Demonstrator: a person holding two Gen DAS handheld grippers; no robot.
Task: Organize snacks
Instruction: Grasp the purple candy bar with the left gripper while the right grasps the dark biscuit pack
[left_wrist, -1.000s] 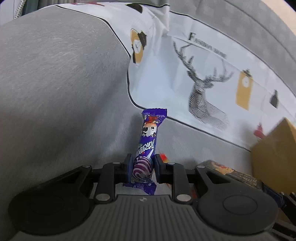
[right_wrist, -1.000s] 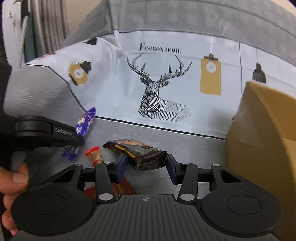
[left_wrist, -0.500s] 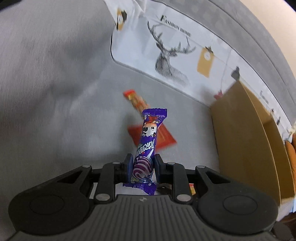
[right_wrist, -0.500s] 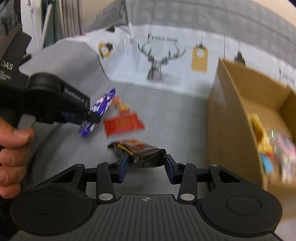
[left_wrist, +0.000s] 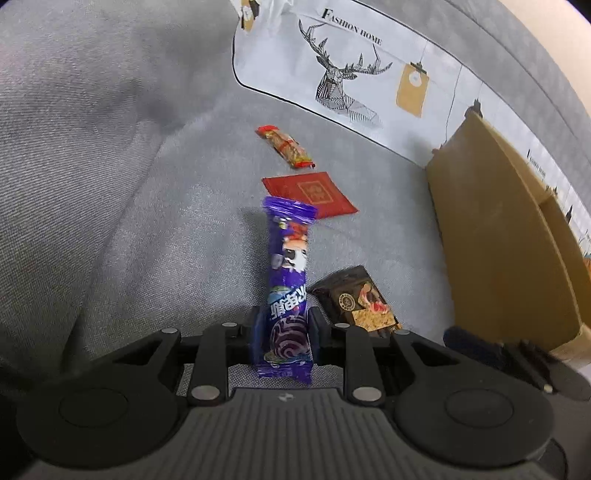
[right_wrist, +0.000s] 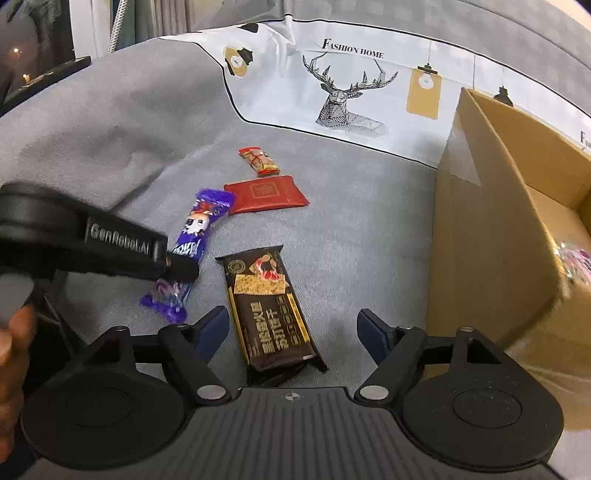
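There, the left gripper clamped the purple snack bar, while the right gripper stood spread around the dark snack packet, left of the cardboard box, which held some blurred wrapped snacks.

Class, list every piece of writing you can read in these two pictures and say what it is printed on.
"FASHION HOME": on the white deer-print cloth, above the deer.
"GenRobot.AI": on the side of the left gripper.
Purple snack wrapper: stylised Chinese characters, too distorted to read.
Dark snack packet: gold Chinese characters, too blurred to read.
Red packet: square emblem, illegible.
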